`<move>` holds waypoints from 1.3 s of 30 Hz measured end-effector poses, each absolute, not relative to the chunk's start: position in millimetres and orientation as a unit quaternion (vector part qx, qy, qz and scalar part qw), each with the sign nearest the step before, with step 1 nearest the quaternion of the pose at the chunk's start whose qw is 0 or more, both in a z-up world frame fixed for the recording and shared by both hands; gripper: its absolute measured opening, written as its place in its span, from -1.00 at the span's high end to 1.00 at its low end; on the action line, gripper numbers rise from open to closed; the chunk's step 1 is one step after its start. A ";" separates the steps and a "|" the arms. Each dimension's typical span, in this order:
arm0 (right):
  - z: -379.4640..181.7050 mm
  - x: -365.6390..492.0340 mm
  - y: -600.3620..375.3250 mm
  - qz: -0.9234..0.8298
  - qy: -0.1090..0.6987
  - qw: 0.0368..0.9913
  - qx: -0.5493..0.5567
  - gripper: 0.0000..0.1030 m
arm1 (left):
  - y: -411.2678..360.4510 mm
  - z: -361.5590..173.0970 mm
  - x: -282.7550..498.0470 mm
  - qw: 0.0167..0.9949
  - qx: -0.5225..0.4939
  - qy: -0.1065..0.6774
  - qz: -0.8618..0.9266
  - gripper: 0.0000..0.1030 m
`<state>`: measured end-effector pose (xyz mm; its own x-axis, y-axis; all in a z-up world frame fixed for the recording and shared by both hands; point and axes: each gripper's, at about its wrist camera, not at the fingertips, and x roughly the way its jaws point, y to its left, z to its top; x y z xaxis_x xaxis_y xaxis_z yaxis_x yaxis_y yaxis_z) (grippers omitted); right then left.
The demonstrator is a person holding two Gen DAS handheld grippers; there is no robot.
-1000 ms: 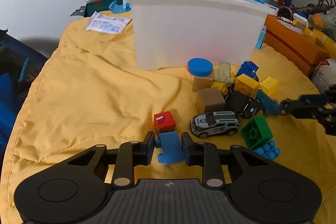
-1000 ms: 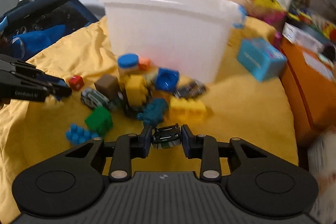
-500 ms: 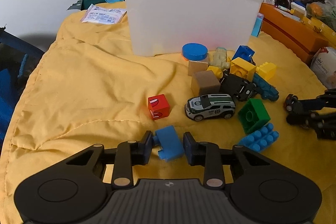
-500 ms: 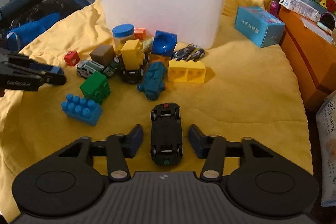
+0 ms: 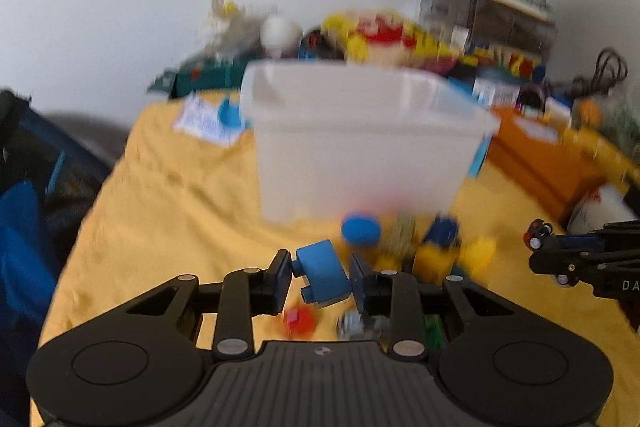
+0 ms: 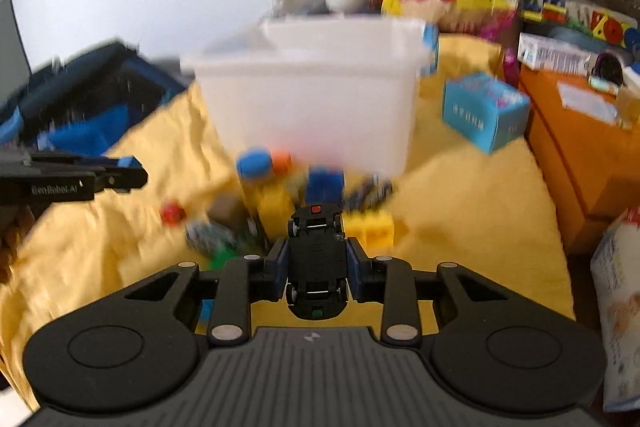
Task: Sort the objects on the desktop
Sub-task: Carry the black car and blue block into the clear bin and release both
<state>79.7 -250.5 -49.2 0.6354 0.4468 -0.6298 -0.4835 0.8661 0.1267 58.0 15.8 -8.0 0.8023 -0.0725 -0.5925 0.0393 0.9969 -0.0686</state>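
Note:
My left gripper (image 5: 321,263) is shut on a blue brick (image 5: 320,273), held tilted above the yellow cloth (image 5: 168,219). My right gripper (image 6: 318,253) is shut on a black toy car (image 6: 316,259), underside up, nose pointing away. The white plastic bin (image 5: 360,147) (image 6: 312,99) stands straight ahead of both grippers. Loose toys lie in front of it: a blue-lidded jar (image 5: 360,229), yellow bricks (image 6: 370,227) and a red cube (image 6: 173,213). The left wrist view shows the right gripper (image 5: 560,259) at the right edge. The left gripper (image 6: 100,175) shows at the left of the right wrist view.
An orange box (image 6: 580,155) borders the cloth on the right, with a light blue carton (image 6: 484,111) beside the bin. A dark blue bag (image 5: 24,227) sits off the left edge. Stuffed toys and packets (image 5: 380,43) crowd behind the bin.
Both grippers have risen with the view tipping up toward the bin. The black car, lying on the cloth between wider right fingers half a second ago, is now pinched and lifted.

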 end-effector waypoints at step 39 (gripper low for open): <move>29.4 255.3 -202.9 0.239 0.325 0.914 -0.041 -0.31 | 26.3 62.1 222.4 0.948 -0.009 0.317 -0.021 -0.32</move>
<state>255.3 -202.9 29.4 0.6750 0.4104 -0.6131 -0.4632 0.8826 0.0809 222.4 26.3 62.1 0.7981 -0.0450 -0.6008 0.0334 0.9990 -0.0304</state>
